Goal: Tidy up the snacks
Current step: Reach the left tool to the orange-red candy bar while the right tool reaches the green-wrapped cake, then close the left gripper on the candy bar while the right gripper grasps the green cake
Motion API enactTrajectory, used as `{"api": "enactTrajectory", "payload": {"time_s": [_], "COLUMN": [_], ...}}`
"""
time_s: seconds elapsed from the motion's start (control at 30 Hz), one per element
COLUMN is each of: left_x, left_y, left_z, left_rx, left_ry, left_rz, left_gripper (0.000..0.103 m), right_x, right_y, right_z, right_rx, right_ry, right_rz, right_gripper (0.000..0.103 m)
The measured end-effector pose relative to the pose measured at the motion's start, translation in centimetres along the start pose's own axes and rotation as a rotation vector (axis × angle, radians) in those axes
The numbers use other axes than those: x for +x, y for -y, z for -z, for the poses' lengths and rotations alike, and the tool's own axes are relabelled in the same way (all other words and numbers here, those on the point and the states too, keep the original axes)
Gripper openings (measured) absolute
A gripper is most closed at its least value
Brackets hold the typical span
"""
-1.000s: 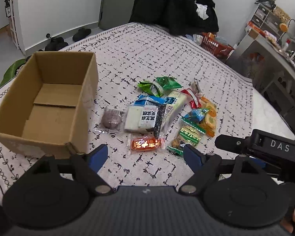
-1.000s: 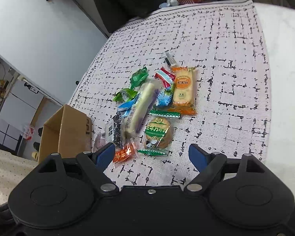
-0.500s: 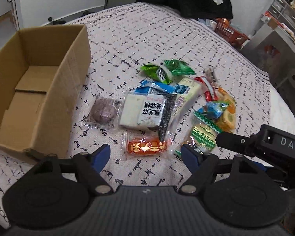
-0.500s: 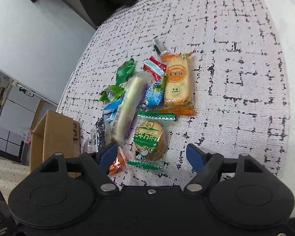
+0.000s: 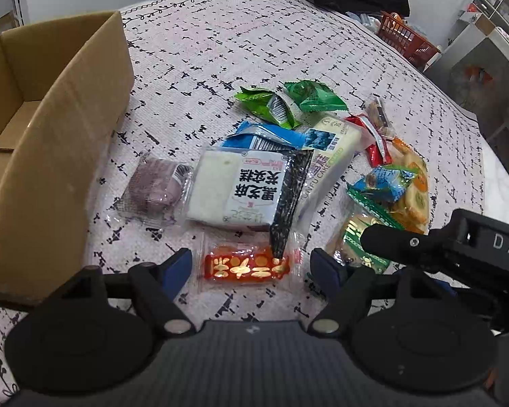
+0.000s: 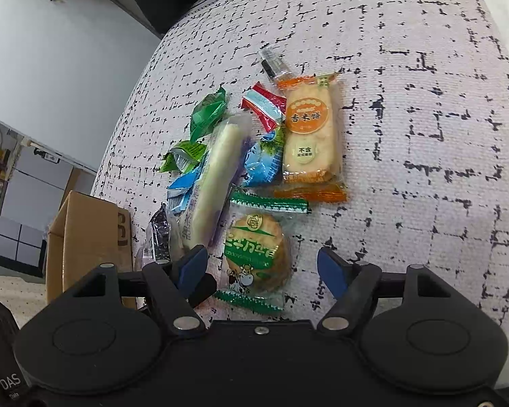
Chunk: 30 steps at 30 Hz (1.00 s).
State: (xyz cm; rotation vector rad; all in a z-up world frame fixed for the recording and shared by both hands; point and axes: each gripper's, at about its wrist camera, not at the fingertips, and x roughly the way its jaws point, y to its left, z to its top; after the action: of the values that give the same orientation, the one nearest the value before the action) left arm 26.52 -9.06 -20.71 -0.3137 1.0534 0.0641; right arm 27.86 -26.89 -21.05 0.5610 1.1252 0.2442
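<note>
Left wrist view: the left gripper (image 5: 247, 266) hangs low over the bedspread (image 5: 254, 51), its blue-padded jaws closing with the red packet (image 5: 247, 267) lying between them, though the pads do not press on it. Just beyond lies the white cake packet (image 5: 234, 191) with black lettering, and a dark strip packet (image 5: 288, 200) lies across its right edge, the tip reaching down to the red packet. Beside the cake packet on the left sits a clear wrapper with a purple bun (image 5: 156, 188). The cardboard box (image 5: 51, 156) stands open at the left, near the bun but apart from it, with no snack visible in the part I can see. Farther back are two green packets (image 5: 268, 107) and a blue one (image 5: 268, 135).

From the right wrist view, the right gripper (image 6: 261, 268) is also closing — the round biscuit packet (image 6: 254, 254) with green ends lies between its jaws, and the pads stand off from it on both sides. The left pad sits close by the foot of a long pale cake stick (image 6: 217, 176). Above the biscuit lies the orange rice cracker packet (image 6: 310, 129), with a small red-and-white sweet (image 6: 264, 105) and a blue wrapper (image 6: 264, 162) touching its left side. All the snacks are bunched in one heap on the spread, none of them lifted.
</note>
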Motion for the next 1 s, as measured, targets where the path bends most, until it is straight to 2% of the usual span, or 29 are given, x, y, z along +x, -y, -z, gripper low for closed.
{"api": "enactTrajectory", "payload": {"time_s": [0.1, 0.17, 0.43, 0.77, 0.87, 0.93, 1.0], "left_x": [0.4, 0.5, 0.0, -2.1, -2.8, -3.2, -3.7], "left_y": [0.0, 0.1, 0.1, -0.9, -1.3, -1.4, -1.5], "left_z": [0.0, 0.1, 0.4, 0.9, 1.1, 1.1, 1.1], "left_rx": [-0.011, -0.006, -0.007, -0.031, -0.041, -0.044, -0.046], "left_ry": [-0.006, -0.002, 0.002, -0.007, 0.001, 0.008, 0.016], "left_rz": [0.000, -0.007, 0.000, -0.023, -0.027, -0.026, -0.023], "left_gripper": [0.069, 0.061, 0.056, 0.055, 0.055, 0.055, 0.055], "right_x": [0.4, 0.5, 1.1, 2.3, 2.3, 2.1, 1.9], "right_y": [-0.3, -0.5, -1.9, -4.1, -4.7, -4.6, -4.5], "right_z": [-0.1, -0.2, -0.1, 0.6, 0.8, 0.9, 0.8], "right_rx": [-0.018, -0.030, -0.110, -0.239, -0.277, -0.280, -0.273], "right_ry": [0.000, 0.001, 0.012, 0.005, 0.005, 0.012, 0.015], "right_rz": [0.008, 0.014, 0.084, 0.202, 0.248, 0.278, 0.285], "right_gripper": [0.072, 0.072, 0.072, 0.072, 0.064, 0.048, 0.045]}}
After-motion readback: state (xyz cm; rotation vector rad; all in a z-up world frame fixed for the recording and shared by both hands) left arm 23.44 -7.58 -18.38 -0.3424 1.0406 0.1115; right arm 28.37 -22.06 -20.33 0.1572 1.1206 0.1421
